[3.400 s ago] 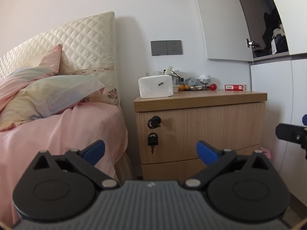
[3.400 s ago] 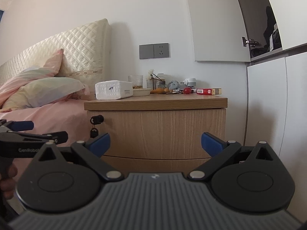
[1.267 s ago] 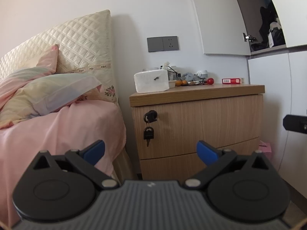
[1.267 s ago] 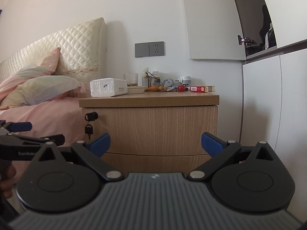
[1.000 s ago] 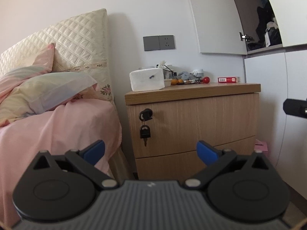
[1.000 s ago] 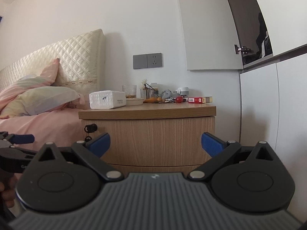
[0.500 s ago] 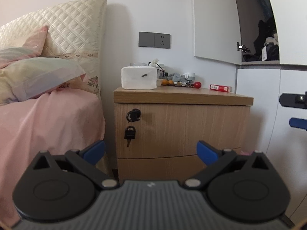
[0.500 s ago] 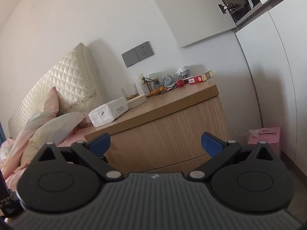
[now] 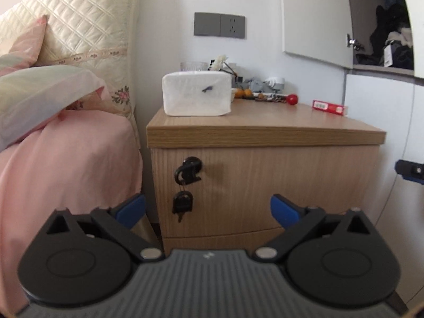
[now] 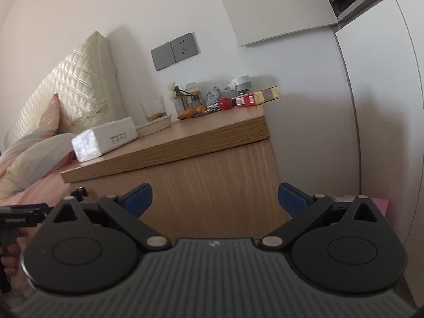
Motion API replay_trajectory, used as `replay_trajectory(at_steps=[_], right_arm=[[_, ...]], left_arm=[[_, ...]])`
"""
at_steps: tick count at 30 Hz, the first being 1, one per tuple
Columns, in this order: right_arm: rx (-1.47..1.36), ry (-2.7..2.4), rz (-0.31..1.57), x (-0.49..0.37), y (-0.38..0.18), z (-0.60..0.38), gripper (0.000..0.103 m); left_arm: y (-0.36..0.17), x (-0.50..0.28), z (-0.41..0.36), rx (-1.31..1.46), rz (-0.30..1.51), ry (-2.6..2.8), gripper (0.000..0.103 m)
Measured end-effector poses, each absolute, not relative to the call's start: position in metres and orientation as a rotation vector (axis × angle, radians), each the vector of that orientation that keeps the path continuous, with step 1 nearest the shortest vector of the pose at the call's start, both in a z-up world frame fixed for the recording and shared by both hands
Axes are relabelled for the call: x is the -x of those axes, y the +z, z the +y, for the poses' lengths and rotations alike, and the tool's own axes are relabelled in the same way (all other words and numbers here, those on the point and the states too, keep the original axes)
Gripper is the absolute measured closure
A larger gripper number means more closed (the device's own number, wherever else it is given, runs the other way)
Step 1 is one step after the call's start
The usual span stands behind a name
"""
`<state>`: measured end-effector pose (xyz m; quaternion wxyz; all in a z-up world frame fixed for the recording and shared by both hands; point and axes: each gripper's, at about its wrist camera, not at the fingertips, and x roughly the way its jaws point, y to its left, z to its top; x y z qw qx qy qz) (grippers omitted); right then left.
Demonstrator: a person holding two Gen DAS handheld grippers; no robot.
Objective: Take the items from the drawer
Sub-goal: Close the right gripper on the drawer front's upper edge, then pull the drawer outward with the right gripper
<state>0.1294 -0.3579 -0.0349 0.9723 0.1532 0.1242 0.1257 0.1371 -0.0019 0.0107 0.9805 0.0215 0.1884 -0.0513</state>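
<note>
— Where was the drawer you were after?

— Right ahead of you. The upper drawer front of light wood grain [image 9: 265,185] on the bedside cabinet was closed, flush under the thick wooden top [image 9: 265,132]. A black key [image 9: 187,171] sat in its lock near the left edge, with a second black key [image 9: 182,203] hanging below it. The lower drawer front [image 9: 225,239] was closed too, with only a thin seam between them. Whatever lay inside could not be seen.

— And your claws?

— Your left gripper [image 9: 208,209] was spread wide, its blue-tipped fingers [image 9: 131,209] apart and holding nothing, facing the drawer front and short of touching it. Your right gripper [image 10: 214,198] was just as wide open and empty; its view was tilted, so the cabinet leaned across the picture, and it faced the right part of the wooden front [image 10: 212,193]. In that view the black body of the left gripper [image 10: 23,217] showed at the far left with your hand [image 10: 10,254] around its handle.

— What stood on top?

— A white rectangular tissue pack [image 9: 196,94] at the front left, a clear glass [image 10: 153,111] behind it, a small red ball [image 9: 292,99], and a red flat box [image 9: 330,107] towards the right. The pink-sheeted bed [image 9: 66,172] stood just beside the cabinet on the left, with a cream quilted headboard [image 9: 79,21] behind, and a grey wall socket plate [image 9: 219,25] above.
</note>
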Motion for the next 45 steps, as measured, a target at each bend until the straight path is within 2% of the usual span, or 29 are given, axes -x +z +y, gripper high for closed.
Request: replay_trajectory(at_steps=[13, 18, 21, 23, 24, 30, 45], right_arm=[[-0.239, 0.362, 0.222, -0.201, -0.062, -0.378, 0.000], [-0.231, 0.398, 0.199, -0.206, -0.063, -0.378, 0.000], [-0.209, 0.405, 0.191, -0.209, -0.065, -0.377, 0.004], [-0.211, 0.403, 0.189, -0.210, -0.065, -0.378, 0.012], [-0.212, 0.400, 0.186, -0.210, -0.065, -0.378, 0.020], [-0.202, 0.394, 0.180, -0.208, -0.067, -0.379, 0.023], [-0.201, 0.453, 0.206, -0.206, -0.063, -0.387, 0.021]], left_arm=[[-0.027, -0.206, 0.017, -0.076, 0.447, -0.140, 0.015], [-0.030, -0.211, 0.017, -0.104, 0.428, -0.168, 0.015], [-0.030, -0.214, 0.020, -0.104, 0.420, -0.173, 0.016], [-0.028, -0.214, 0.022, -0.103, 0.412, -0.171, 0.016], [-0.027, -0.214, 0.022, -0.102, 0.408, -0.171, 0.017], [-0.025, -0.216, 0.020, -0.117, 0.406, -0.187, 0.016], [-0.022, -0.209, 0.010, -0.155, 0.408, -0.139, 0.021]])
